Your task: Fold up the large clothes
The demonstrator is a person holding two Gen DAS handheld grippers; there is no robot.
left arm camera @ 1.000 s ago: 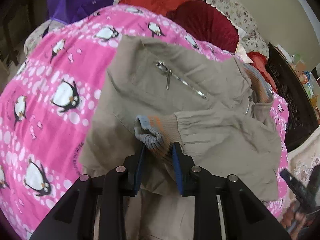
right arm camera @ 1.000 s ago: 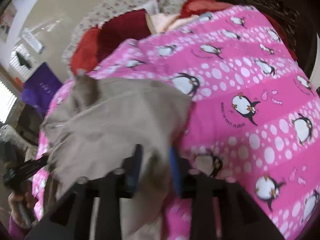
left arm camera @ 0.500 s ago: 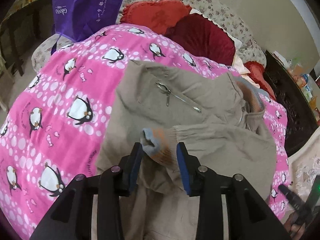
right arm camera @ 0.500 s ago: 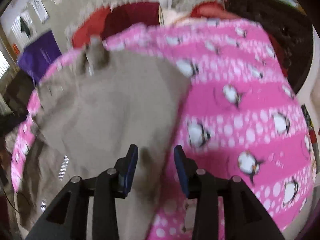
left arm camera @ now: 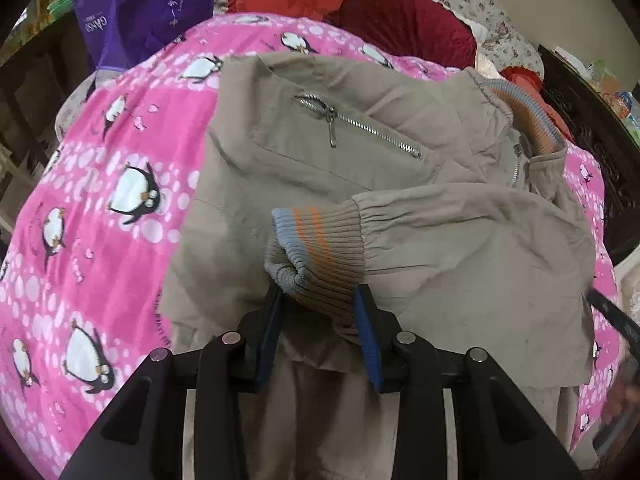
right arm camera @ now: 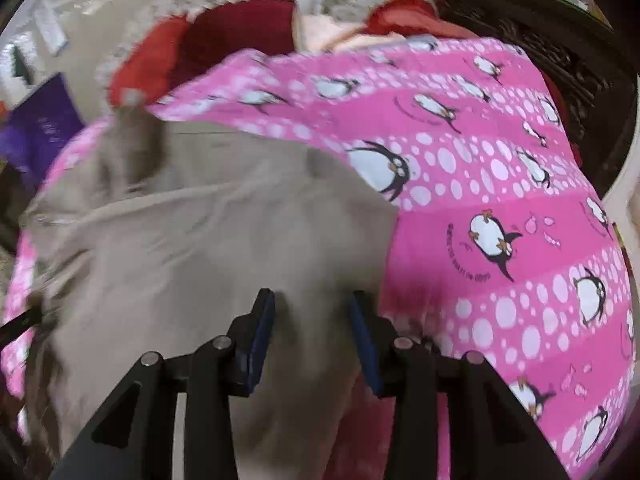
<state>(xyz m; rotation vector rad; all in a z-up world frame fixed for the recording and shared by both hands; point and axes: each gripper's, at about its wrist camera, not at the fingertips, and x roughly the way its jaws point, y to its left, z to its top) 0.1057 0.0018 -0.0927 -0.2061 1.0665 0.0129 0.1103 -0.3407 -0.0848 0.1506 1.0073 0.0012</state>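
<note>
Left claw (left arm camera: 318, 308): jaws just eased apart, cuff (left arm camera: 316, 256) loose between, laid across jacket (left arm camera: 320, 160) for folding. Right claw (right arm camera: 311, 312): jaws parted, widening over jacket edge (blurred) on blanket (right arm camera: 500, 168).

Your jacket (left arm camera: 360, 168) lay on the bed w/ the blanket (left arm camera: 100, 184) under it; cushions (left arm camera: 404, 20) behind, bag (left arm camera: 140, 4) behind-left.
</note>
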